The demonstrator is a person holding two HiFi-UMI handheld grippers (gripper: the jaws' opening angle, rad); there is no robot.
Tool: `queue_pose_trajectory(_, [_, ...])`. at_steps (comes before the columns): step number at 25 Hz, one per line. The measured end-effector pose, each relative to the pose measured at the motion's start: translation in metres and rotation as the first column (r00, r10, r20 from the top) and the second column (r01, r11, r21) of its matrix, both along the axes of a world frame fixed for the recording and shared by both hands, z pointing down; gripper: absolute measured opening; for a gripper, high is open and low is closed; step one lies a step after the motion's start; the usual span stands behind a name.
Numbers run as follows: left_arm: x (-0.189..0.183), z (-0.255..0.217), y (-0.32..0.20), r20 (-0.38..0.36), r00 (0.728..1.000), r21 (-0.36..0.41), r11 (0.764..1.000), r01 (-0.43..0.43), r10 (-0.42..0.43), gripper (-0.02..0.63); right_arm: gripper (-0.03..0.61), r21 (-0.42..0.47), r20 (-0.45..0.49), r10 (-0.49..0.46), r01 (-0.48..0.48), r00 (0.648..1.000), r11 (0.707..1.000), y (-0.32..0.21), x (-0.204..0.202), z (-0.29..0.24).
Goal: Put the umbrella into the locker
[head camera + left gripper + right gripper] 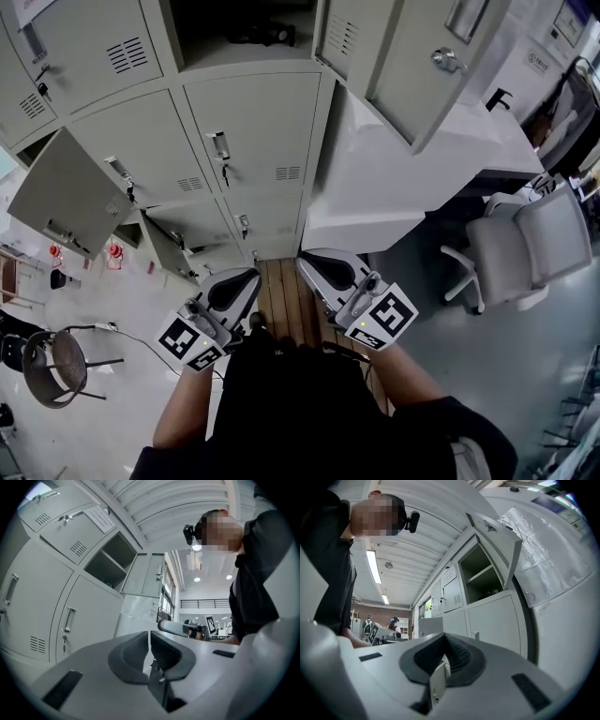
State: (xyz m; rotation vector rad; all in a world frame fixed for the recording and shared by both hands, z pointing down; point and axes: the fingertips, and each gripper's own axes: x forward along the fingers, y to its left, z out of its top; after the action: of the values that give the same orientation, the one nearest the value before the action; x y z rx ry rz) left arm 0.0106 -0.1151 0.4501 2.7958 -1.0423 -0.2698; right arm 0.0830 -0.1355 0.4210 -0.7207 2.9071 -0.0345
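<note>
In the head view my left gripper (246,277) and right gripper (314,265) are held low, close in front of the person's body, side by side and pointing at the grey lockers (253,141). Both are shut with nothing between the pads, as the left gripper view (149,637) and the right gripper view (444,641) also show. An upper locker compartment (239,28) stands open, and a dark object (267,36) lies on its shelf; I cannot tell whether it is the umbrella. The same open compartment (483,573) appears in the right gripper view.
Several locker doors hang open: one at lower left (66,197), a small one near the floor (164,246), one at upper right (422,66). A white desk (403,178) adjoins the lockers on the right, with a grey office chair (530,244). A stool (56,366) stands at left.
</note>
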Motion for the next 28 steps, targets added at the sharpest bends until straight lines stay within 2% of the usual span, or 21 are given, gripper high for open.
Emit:
queue_pose_trajectory(4, [-0.003,0.008,0.001,0.000,1.000,-0.002,1.000,0.008,-0.008,0.028,0.011,0.000,-0.012,0.000,0.000,1.000,1.000,0.004,-0.001,0.018])
queue_pose_trajectory(6, [-0.005,0.010,0.001,-0.071,0.997,-0.038,0.999,0.003,-0.005,0.028,0.011,0.015,-0.004,0.002,-0.002,1.000,1.000,0.007,0.000,0.024])
queue_pose_trajectory(8, [-0.005,0.007,0.001,-0.122,0.993,-0.042,0.999,-0.005,-0.001,0.028,0.011,0.008,-0.004,0.006,-0.006,1.000,1.000,0.007,0.002,0.029])
queue_pose_trajectory(14, [-0.007,0.015,-0.004,-0.093,0.996,-0.042,0.999,-0.006,0.002,0.028,0.011,-0.012,-0.015,0.007,-0.008,1.000,1.000,0.002,-0.002,0.037])
queue_pose_trajectory(24, [-0.008,0.026,-0.002,-0.092,0.996,-0.065,0.998,-0.012,0.006,0.028,0.011,-0.016,-0.023,-0.015,0.015,1.000,1.000,0.000,-0.019,0.041])
queue_pose_trajectory(28, [-0.013,0.024,-0.001,-0.130,0.992,-0.102,0.995,-0.010,-0.003,0.028,0.011,-0.077,0.018,-0.011,0.012,1.000,0.997,-0.003,-0.020,0.047])
